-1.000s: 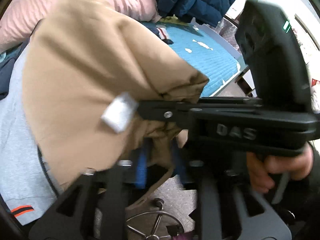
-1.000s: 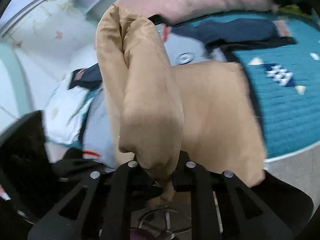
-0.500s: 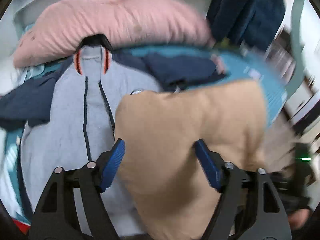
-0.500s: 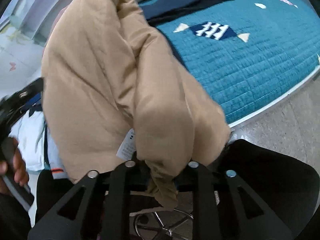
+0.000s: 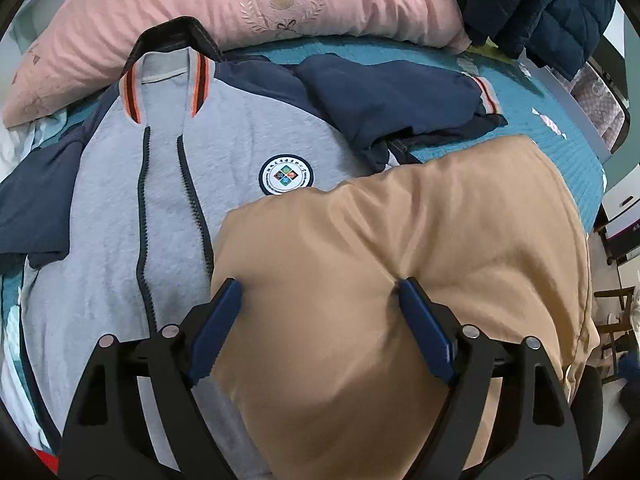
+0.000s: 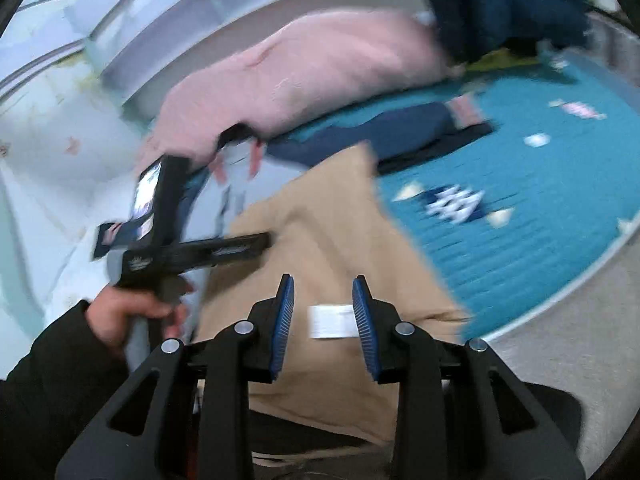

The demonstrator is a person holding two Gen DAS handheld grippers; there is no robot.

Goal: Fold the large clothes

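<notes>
A tan garment [image 5: 400, 240] lies folded on the bed, partly over a grey zip jacket [image 5: 120, 208]. My left gripper [image 5: 318, 286] hovers over the garment's near part with its jaws wide and opening. The cloth lies under and between the blue pads [image 5: 216, 328], ungripped, and the right fingertip dents it. In the right wrist view the tan garment [image 6: 320, 240] is blurred. My right gripper [image 6: 323, 284] is above its near edge, jaws opening, with the white label [image 6: 332, 320] showing in the gap. A hand [image 6: 132, 316] holds the left gripper [image 6: 180, 248] to the left.
A pink quilt [image 5: 240, 12] lies along the back of the teal bedspread [image 6: 520, 208]. Navy sleeves [image 5: 392, 96] spread from the grey jacket. A dark blue puffer jacket [image 5: 540, 4] hangs at the back right. The bed's edge and the floor [image 6: 560, 340] are on the right.
Both grippers held the tan garment bunched in the air a second ago. It now lies flat on the bed, both have let go, and the left swung round over it.
</notes>
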